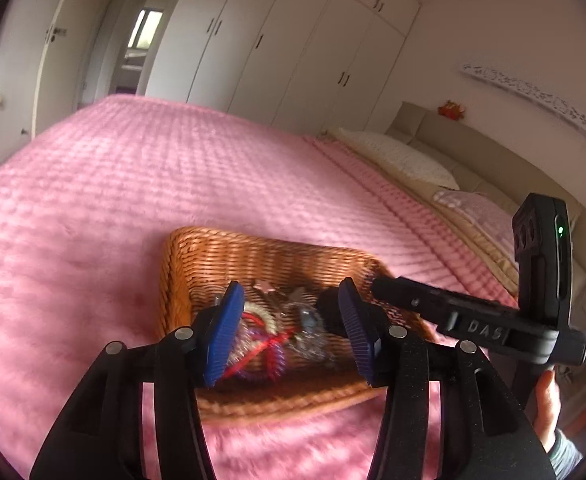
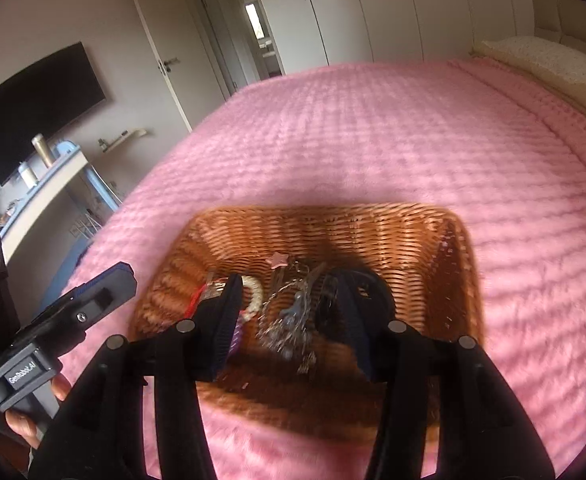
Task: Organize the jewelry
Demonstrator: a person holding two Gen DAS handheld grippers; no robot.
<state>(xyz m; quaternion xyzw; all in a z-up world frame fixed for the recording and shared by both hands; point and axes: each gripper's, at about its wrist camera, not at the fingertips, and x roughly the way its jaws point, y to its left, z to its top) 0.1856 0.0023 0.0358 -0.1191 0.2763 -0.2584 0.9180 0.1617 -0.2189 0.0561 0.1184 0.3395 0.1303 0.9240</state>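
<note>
A wicker basket [image 1: 213, 256] sits on the pink bedspread and also shows in the right wrist view [image 2: 373, 232]. Inside lies a tangle of jewelry [image 1: 277, 332]: red and purple cords, a cream beaded bracelet [image 2: 255, 294], silver chains [image 2: 289, 320], a pink star piece [image 2: 280, 260] and a black round item [image 2: 373, 296]. My left gripper [image 1: 289, 332] is open and empty above the basket's near side. My right gripper [image 2: 289, 320] is open and empty over the jewelry; its body shows in the left wrist view [image 1: 473, 320].
The pink bedspread [image 1: 133, 184] stretches all around the basket. Pillows [image 1: 405, 160] and a headboard lie to the right. White wardrobes [image 1: 293, 40] line the far wall. A desk with bottles [image 2: 45, 176] and a TV [image 2: 37, 100] stand at the left.
</note>
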